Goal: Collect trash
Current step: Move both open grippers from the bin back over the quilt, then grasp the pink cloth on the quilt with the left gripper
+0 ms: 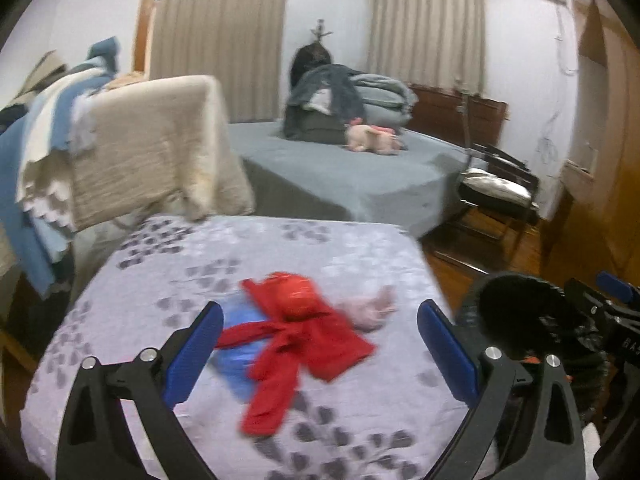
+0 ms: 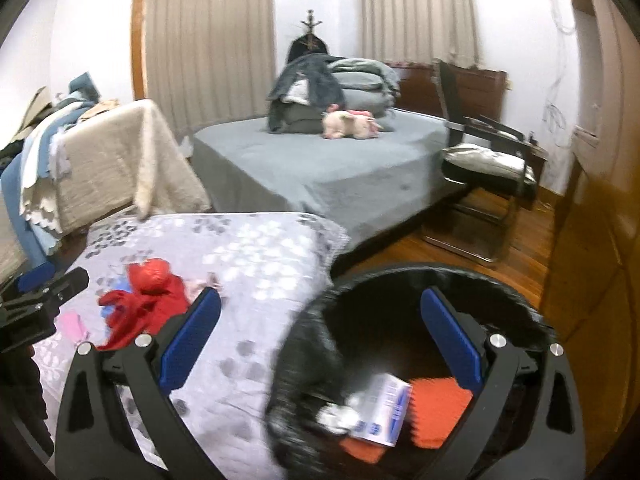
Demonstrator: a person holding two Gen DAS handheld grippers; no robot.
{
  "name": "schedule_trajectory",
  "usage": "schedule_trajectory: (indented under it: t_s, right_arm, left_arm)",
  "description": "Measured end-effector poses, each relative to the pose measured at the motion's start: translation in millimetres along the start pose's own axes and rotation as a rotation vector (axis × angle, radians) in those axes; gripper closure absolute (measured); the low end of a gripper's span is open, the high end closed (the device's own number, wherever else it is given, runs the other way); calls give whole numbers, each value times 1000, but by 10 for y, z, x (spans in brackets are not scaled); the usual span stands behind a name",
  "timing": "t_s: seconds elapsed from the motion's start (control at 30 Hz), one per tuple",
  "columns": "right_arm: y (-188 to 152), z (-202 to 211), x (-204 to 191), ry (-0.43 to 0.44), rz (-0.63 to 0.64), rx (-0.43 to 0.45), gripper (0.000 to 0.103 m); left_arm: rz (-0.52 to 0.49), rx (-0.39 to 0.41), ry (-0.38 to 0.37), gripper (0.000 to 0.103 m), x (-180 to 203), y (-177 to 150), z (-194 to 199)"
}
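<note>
A crumpled red plastic bag (image 1: 304, 332) lies on the lilac flowered tablecloth (image 1: 168, 264), on top of a blue wrapper (image 1: 234, 364), with a pale pink scrap (image 1: 374, 306) beside it. My left gripper (image 1: 320, 308) hovers in front of them, jaws wide open and empty. In the right wrist view, a black lined bin (image 2: 500, 280) stands off the table's right side. It holds a white and blue carton (image 2: 386, 408), an orange piece (image 2: 438, 402) and a crumpled silvery wad (image 2: 338, 414). My right gripper (image 2: 320, 294) is open and empty above the bin. The red plastic bag (image 2: 150, 300) shows at its left.
A grey bed (image 1: 340, 176) with folded bedding, a jacket and a pink plush toy (image 1: 372, 138) stands behind the table. A cloth-draped piece of furniture (image 1: 152, 148) with piled linen is at the left. A dark chair (image 1: 496, 192) and wooden wardrobe (image 1: 608, 152) stand on the right, over wooden floor.
</note>
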State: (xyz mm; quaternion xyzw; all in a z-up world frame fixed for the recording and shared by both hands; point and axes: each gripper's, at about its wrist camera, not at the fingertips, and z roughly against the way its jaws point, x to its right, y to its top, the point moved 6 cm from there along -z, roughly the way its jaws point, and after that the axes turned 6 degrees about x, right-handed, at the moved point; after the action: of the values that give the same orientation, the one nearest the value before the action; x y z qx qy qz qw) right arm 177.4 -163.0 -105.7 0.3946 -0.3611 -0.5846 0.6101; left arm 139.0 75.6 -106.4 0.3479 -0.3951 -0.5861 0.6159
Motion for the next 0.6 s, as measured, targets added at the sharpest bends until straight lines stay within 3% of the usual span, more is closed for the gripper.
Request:
schedule_trajectory:
  t_s: [0.3, 0.6]
  right_arm:
    - [-93, -371, -824, 118, 42, -12, 6]
    - [-285, -544, -1120, 127, 42, -35, 6]
  left_arm:
    - [53, -39, 167, 10, -888, -206, 9]
    - [94, -118, 246, 13, -1441, -540, -115]
